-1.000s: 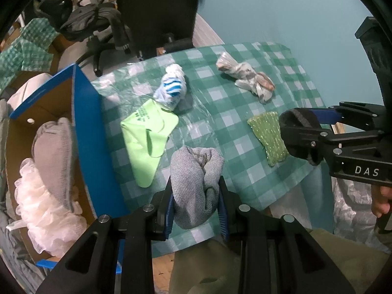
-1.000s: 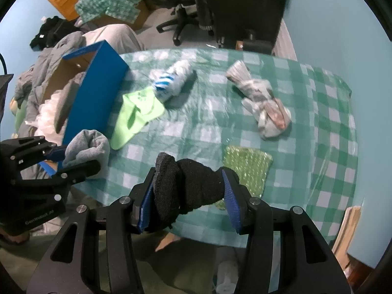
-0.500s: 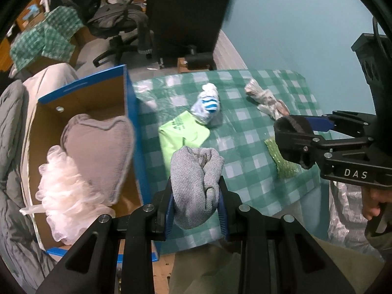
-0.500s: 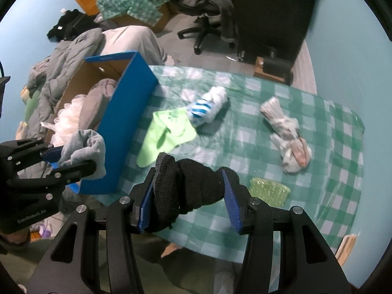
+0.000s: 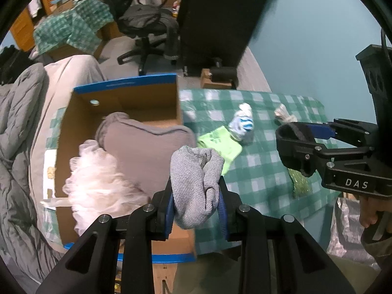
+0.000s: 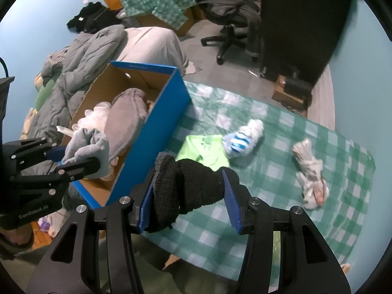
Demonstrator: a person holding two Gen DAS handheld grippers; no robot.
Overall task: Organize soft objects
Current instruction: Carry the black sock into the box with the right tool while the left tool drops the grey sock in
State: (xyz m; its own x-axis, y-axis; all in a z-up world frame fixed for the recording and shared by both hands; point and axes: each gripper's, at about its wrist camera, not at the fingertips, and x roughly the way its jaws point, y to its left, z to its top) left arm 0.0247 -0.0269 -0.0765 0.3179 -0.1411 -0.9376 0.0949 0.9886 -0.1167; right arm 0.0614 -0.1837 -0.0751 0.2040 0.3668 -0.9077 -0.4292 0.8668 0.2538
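My left gripper [image 5: 196, 203] is shut on a grey rolled sock [image 5: 196, 186] and holds it over the near right corner of the blue cardboard box [image 5: 127, 84]; it also shows in the right wrist view [image 6: 80, 156]. My right gripper [image 6: 187, 196] is shut on a black rolled sock [image 6: 186, 186] above the table's near edge, right of the box [image 6: 156, 132]. On the green checked table [image 6: 269, 171] lie a lime cloth [image 6: 203, 147], a blue-white sock [image 6: 242, 139], a patterned sock bundle [image 6: 311, 171] and a green mesh piece [image 5: 300, 183].
The box holds a grey cushion [image 5: 147, 152] and a white bath pouf [image 5: 98, 181]. A grey quilt [image 6: 90, 54] lies left of the box. An office chair [image 6: 232, 19] and a dark cabinet [image 6: 301, 24] stand behind the table.
Both grippers have moved left, away from the table's middle. The grey sock has gone from above the table edge to over the box's corner. The black sock has followed toward the box.
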